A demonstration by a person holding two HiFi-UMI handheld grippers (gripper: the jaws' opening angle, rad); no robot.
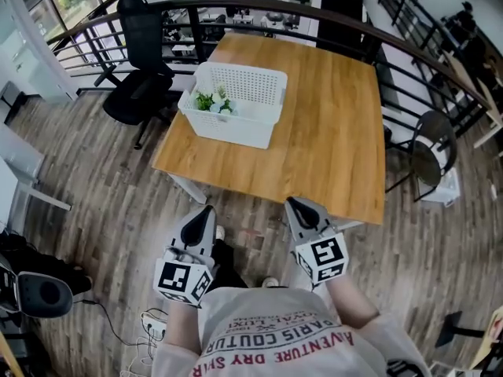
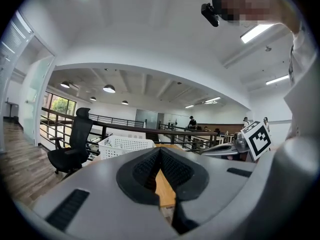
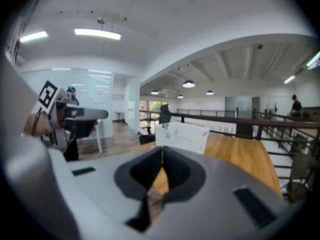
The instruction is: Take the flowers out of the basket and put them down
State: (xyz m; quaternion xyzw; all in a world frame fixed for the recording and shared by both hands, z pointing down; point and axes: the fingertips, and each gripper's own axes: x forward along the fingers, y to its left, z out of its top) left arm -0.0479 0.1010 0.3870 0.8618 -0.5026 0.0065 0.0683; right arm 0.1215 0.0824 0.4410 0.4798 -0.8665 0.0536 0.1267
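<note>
A wooden table [image 1: 330,140] stands on a plank floor [image 1: 118,203] beside a dark curved railing [image 1: 314,14]. A white perforated basket [image 1: 228,128] sits on the table against its left edge, roughly midway between the near-left and far-left corners. The flowers [image 1: 214,102], a small bunch of green leaves with pale blossoms, lie inside the basket at its left end, below the rim.

The person stands short of the table's near edge and holds both tools out in front, over the floor rather than over the tabletop. The left tongs [image 1: 208,210] point towards the near-left part of the table. Their dark pads [image 2: 150,166] meet at the tip and nothing is between them. The right tongs [image 1: 292,203] reach just up to the near edge. Their jaws are also pressed together at the tip and empty. Both are well apart from the basket and touch nothing on the table. Each tool carries its marker cube [image 1: 182,280] close to the person's wrist.

A black office chair [image 1: 141,77] stands on the floor off the table's far-left corner, next to the railing. A darker round-backed chair [image 1: 432,151] stands near the right edge. The rest of the tabletop is bare wood.
</note>
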